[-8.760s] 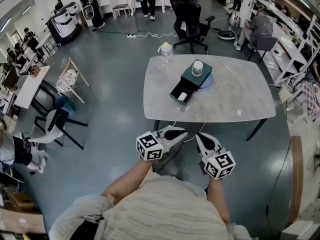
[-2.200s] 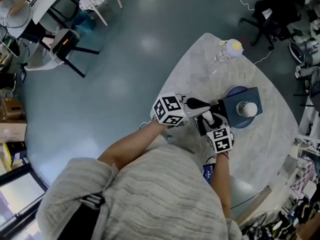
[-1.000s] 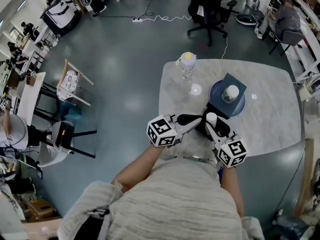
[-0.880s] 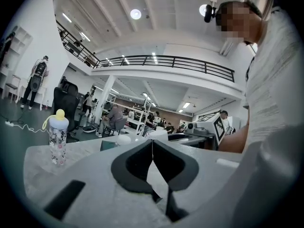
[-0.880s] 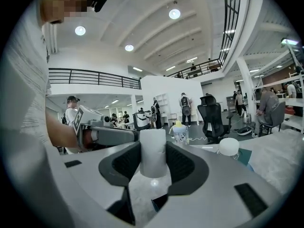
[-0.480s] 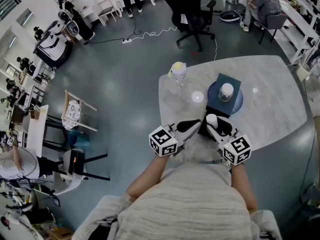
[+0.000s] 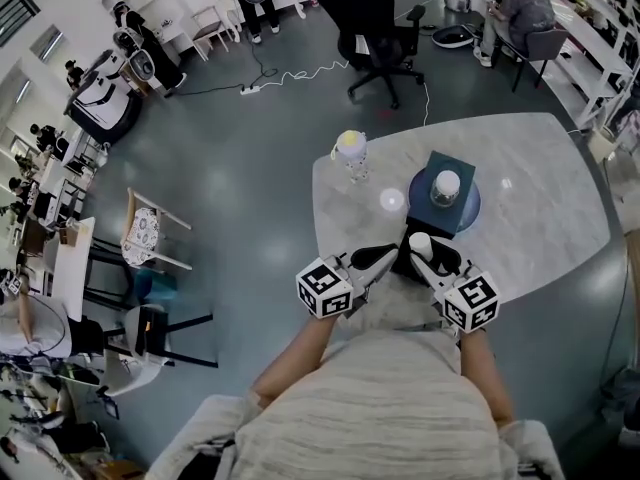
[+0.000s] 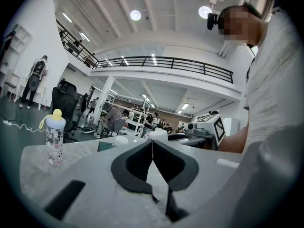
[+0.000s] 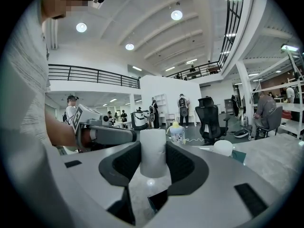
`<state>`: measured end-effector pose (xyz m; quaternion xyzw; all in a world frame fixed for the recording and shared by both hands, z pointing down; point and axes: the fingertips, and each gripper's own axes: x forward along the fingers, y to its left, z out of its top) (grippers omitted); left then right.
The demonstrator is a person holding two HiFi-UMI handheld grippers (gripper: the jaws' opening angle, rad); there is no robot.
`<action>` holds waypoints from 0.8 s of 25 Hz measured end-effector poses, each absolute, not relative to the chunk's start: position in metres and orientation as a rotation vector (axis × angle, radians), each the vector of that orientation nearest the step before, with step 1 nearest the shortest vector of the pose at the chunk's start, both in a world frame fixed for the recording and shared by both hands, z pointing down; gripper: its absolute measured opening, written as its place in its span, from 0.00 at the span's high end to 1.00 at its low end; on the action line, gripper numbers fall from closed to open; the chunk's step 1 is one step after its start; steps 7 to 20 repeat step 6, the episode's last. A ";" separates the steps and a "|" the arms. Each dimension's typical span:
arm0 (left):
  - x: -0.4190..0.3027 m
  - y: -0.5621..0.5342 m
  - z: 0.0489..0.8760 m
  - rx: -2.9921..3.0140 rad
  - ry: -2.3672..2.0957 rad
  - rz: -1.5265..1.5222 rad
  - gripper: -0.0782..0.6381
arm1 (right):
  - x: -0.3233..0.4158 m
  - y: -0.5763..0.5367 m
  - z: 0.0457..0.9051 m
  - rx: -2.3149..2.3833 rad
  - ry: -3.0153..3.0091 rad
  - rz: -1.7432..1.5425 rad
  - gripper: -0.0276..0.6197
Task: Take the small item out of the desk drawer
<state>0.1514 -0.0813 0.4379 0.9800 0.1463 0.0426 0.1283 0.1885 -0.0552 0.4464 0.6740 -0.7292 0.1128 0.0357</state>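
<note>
Right fingers [image 9: 124, 164] still gripping cylinder [image 9: 153, 152], unmoved

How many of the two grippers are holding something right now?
1. The right gripper is clamped on a small white cylinder; the left gripper is shut with nothing between its jaws.
</note>
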 end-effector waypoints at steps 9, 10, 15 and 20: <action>0.150 -0.084 0.435 2.854 0.443 0.114 0.87 | 0.184 -0.060 0.445 2.065 -2.236 0.333 0.70; 0.150 -0.084 0.435 2.854 0.443 0.114 0.87 | 0.184 -0.060 0.445 2.065 -2.236 0.333 0.70; 0.150 -0.084 0.435 2.854 0.443 0.114 0.87 | 0.184 -0.060 0.445 2.065 -2.236 0.333 0.70; 0.150 -0.084 0.435 2.854 0.443 0.114 0.87 | 0.184 -0.060 0.445 2.065 -2.236 0.333 0.70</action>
